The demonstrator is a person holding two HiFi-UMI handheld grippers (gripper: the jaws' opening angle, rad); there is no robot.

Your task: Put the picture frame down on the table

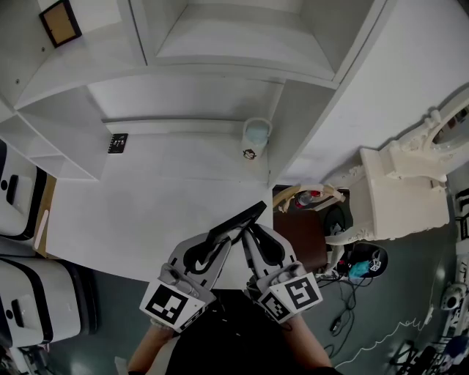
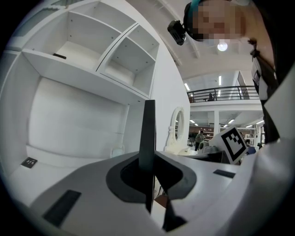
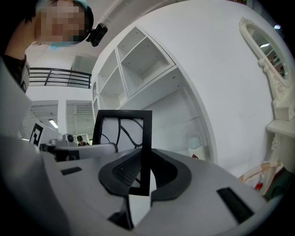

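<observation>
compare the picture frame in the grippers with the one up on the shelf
The held picture frame shows dark curved lines on white; the shelf picture frame has a tan centre. The held one stands upright between the jaws of the left gripper and right gripper; the shelf one sits alone on an upper shelf. Both have black rectangular borders.

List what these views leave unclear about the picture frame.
- Head view: whether the picture frame clears the table; the left gripper and right gripper cover its lower edge.
- Left gripper view: the frame's face; it shows edge-on.
- Right gripper view: whether the pads press the frame; its bar hides the contact.
</observation>
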